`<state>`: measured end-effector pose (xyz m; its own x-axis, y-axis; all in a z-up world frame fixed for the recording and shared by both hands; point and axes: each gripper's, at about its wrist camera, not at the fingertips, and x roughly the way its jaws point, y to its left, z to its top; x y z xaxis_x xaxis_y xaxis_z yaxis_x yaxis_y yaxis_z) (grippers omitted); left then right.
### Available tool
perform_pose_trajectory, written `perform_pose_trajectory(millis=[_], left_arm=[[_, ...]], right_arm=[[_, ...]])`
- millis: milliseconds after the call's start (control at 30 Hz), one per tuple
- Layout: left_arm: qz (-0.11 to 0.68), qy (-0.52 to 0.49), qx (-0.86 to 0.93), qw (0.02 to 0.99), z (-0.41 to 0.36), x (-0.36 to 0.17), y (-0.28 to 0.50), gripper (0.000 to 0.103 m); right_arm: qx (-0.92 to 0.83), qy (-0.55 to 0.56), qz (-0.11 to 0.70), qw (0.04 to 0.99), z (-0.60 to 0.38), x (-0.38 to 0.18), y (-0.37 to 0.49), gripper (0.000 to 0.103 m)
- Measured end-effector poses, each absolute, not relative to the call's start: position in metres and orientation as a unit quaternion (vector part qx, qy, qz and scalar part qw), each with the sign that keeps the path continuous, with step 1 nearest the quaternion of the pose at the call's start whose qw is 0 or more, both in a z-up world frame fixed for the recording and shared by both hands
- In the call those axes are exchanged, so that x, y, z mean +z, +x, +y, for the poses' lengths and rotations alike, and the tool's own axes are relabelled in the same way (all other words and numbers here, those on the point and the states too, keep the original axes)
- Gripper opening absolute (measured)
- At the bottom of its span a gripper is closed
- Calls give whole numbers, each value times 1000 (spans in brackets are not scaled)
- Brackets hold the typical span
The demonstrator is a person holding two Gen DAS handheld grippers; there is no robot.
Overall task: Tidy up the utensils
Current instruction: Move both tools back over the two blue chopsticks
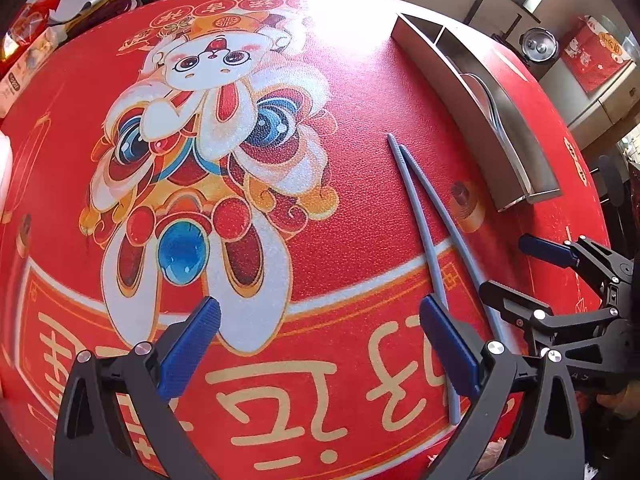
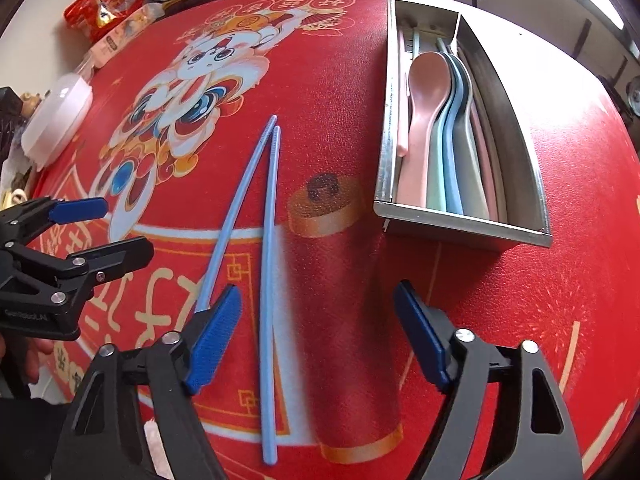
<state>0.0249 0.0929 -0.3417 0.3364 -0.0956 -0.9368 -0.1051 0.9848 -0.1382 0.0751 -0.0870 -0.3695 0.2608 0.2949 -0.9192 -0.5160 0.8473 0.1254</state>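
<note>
**Chopsticks on the mat, both grippers spread and empty**

Left wrist view. A red tablecloth (image 1: 360,220) printed with a cartoon lion dancer and gold characters covers the table. A steel tray (image 1: 480,112) stands near the upper right edge, seen mostly from its outer wall; a divider shows at its far end, and only a pale handle or two can be made out inside. Clutter lies along the far left edge, too blurred to identify. The left gripper (image 1: 320,344) has its fingers spread wide with nothing between them. Two grey-blue chopsticks (image 1: 424,208) lie on the cloth between the tray and the printed figure, tips close together at the far end, spreading apart towards the camera. The near end of one passes behind the gripper's right finger. The right gripper (image 1: 516,268) enters from the right edge, partly cut off, just beside the chopsticks' near half.

Right wrist view. The tray (image 2: 384,132) is open to inspection: a pink spoon (image 2: 424,92) lies on top of stacked green, blue and grey spoons, with a pink handle beside them; the narrower right compartment is hard to read. A white lidded dish (image 2: 56,120) and a red packet (image 2: 100,4) sit at the far left edge. The right gripper (image 2: 320,340) has its fingers apart, holding nothing; one light blue chopstick (image 2: 270,260) runs between them, untouched, while the other (image 2: 236,212) disappears behind the left finger. The left gripper (image 2: 108,232) enters from the left edge, fingers apart, empty.
</note>
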Motion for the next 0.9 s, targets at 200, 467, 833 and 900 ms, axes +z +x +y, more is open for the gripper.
perform_pose_trajectory(millis=[200,467,833,900], left_arm=[[581,-101,8,808,95,-345,24,97],[587,-89,20,804,89,-344,24,96],[583,-88,-67,805,54,-342,37,47],[584,-82,-79,804,48,-341,40,42]], right_arm=[[260,-113,544,790,-82,-372,74,69],[262,-133,534,793,-79,-371,73,54],[261,-137,531,794,-84,-370,71,36],[262,-131,533,794,-86,-370,71,33]])
